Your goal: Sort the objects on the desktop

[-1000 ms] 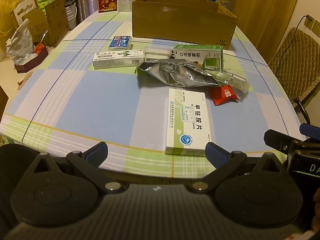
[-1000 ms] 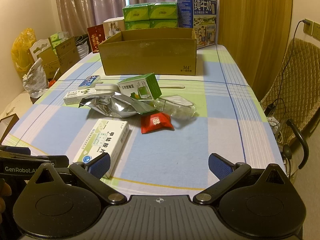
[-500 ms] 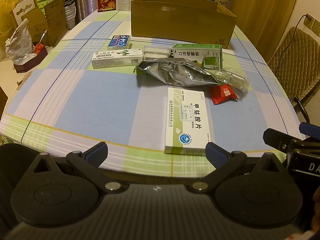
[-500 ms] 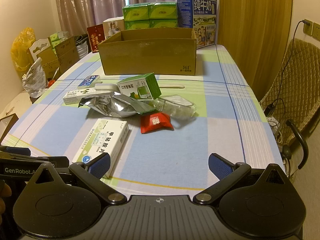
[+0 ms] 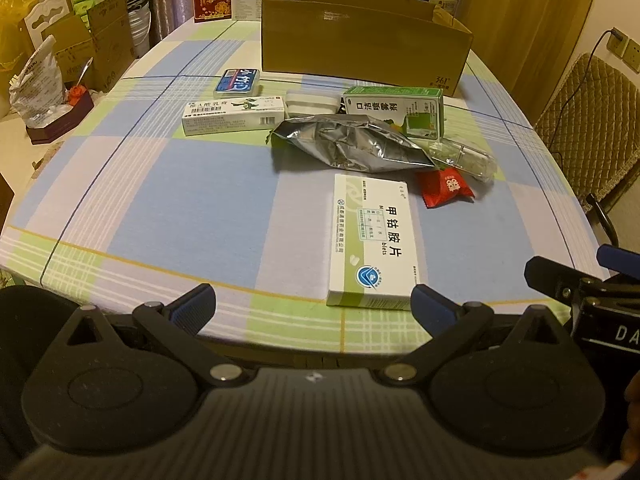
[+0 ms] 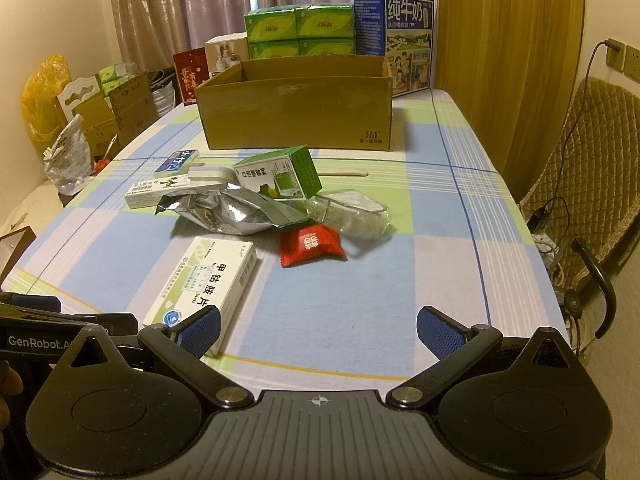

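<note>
A white-and-green medicine box [image 5: 372, 240] lies nearest on the checked tablecloth; it also shows in the right wrist view [image 6: 204, 280]. Behind it lie a silver foil bag [image 5: 352, 146], a red packet [image 5: 446, 188], a clear plastic pack [image 5: 464, 158], a green box [image 5: 394, 114], a long white box [image 5: 234, 114] and a blue tin [image 5: 238, 80]. An open cardboard box [image 5: 364, 46] stands at the back. My left gripper [image 5: 312, 304] is open and empty at the table's near edge. My right gripper [image 6: 318, 330] is open and empty beside it.
Green cartons [image 6: 300, 30] and a blue milk carton [image 6: 394, 38] stand behind the cardboard box. A quilted chair [image 6: 592, 160] stands right of the table. Boxes and bags [image 5: 60, 60] are stacked off the left side. A wooden stick [image 6: 344, 172] lies near the green box.
The left gripper has moved slightly forward over the table, so the objects sit a little lower and nearer in its view. The right gripper has barely moved. Both stay open.
</note>
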The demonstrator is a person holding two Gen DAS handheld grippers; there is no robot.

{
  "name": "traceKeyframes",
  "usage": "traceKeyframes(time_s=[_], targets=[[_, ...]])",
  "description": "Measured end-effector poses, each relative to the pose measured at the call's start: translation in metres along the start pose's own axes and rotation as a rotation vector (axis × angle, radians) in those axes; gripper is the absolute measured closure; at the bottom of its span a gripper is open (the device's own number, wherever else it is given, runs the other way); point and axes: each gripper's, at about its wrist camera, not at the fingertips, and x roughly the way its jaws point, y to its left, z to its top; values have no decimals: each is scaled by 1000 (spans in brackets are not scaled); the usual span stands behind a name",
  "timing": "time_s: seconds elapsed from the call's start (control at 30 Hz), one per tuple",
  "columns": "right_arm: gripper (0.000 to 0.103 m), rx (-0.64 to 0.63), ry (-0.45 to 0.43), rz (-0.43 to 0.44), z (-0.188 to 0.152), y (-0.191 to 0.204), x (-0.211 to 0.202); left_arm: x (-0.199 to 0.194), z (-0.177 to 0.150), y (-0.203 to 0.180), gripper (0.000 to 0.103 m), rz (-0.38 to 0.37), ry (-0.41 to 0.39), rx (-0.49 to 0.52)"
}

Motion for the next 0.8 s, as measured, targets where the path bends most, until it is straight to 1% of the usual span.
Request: traceKeyframes(time_s=[0.3, 0.4, 0.7, 0.8], targets=[[2, -5, 2, 6, 0, 2, 0, 0, 0, -1, 1, -6, 0, 4], [2, -1, 4, 7, 0, -5, 4, 0, 1, -2, 1, -21, 6, 9], [2, 31, 5, 29, 8, -8, 2, 4, 7, -3, 1, -59, 27, 10], [2, 30, -2, 32, 12, -9, 3, 7, 10, -6, 1, -60, 23, 29]])
